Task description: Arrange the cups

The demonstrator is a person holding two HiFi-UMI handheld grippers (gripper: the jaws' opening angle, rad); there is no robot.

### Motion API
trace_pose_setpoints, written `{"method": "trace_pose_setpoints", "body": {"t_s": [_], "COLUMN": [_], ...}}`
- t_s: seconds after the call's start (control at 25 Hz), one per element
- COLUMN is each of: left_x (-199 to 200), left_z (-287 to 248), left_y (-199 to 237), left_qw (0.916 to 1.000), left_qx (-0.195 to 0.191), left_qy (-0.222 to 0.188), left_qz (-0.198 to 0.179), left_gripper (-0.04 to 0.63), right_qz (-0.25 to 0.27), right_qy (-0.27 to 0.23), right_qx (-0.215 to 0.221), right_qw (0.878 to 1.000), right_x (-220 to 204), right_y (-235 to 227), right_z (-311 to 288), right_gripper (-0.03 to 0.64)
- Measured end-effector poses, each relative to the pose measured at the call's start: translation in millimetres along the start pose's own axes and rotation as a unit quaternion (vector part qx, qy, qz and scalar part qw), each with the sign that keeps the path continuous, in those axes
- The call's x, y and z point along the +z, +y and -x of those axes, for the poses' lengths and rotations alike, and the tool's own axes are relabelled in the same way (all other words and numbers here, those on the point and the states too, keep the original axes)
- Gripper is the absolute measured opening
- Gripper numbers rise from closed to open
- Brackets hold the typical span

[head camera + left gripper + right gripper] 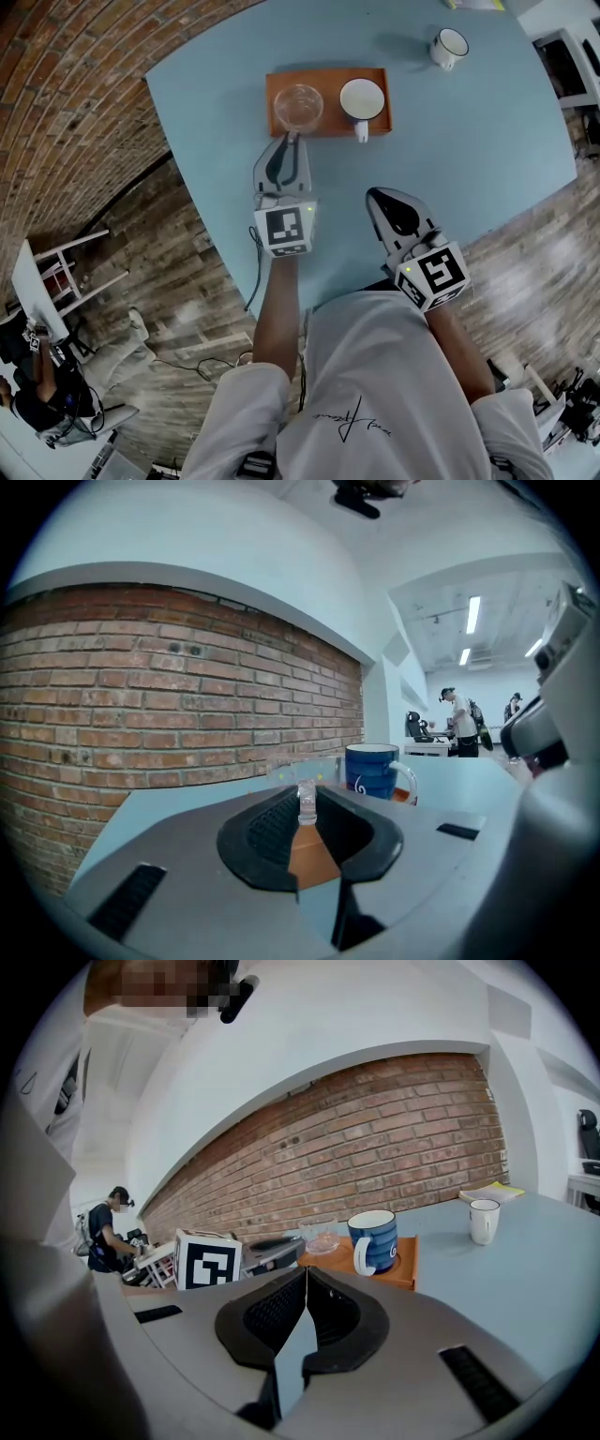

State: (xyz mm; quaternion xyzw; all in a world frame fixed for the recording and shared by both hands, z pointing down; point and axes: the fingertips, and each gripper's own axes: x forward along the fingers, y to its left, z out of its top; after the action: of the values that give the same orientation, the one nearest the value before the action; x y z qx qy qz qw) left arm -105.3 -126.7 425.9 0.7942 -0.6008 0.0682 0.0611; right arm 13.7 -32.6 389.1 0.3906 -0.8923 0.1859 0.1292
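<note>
An orange tray (330,124) lies on the blue table and holds a clear glass cup (298,106) on its left and a blue mug (362,98) with a white inside on its right. My left gripper (289,139) reaches the glass cup's near side. In the left gripper view its jaws (307,794) are shut on the cup's glass handle (307,805), with the blue mug (372,771) behind. A white mug (449,47) stands alone at the far right. My right gripper (392,199) hangs over the table's near edge, shut and empty (306,1274).
The table's curved left edge (173,141) drops to a brick and wood floor. A yellow-and-white paper (489,1193) lies at the table's far end beyond the white mug (484,1220). People stand at desks in the background.
</note>
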Motion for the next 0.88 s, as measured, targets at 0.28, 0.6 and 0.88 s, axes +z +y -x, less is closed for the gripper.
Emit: {"method": "trace_pose_setpoints", "body": {"t_s": [0.28, 0.6, 0.88], "left_x": [-2.1, -7.0, -11.3], "left_z": [-3.6, -9.0, -16.8], "left_y": [1.9, -4.8, -1.0], "left_qw": [0.9994, 0.9989, 0.9984], "left_qx": [0.033, 0.044, 0.055], "left_qy": [-0.005, -0.014, -0.013], "left_qz": [0.004, -0.001, 0.003], "left_gripper": [0.054, 0.054, 0.054], "right_qz": [0.010, 0.012, 0.012], "right_qy": [0.001, 0.006, 0.016], "right_qx": [0.011, 0.019, 0.012], "right_qw": [1.000, 1.000, 1.000], "right_x": [1.4, -2.7, -9.6], "right_y": [1.2, 0.4, -10.0], "right_z": [0.4, 2.0, 8.4], "right_gripper": [0.023, 0.023, 0.023]}}
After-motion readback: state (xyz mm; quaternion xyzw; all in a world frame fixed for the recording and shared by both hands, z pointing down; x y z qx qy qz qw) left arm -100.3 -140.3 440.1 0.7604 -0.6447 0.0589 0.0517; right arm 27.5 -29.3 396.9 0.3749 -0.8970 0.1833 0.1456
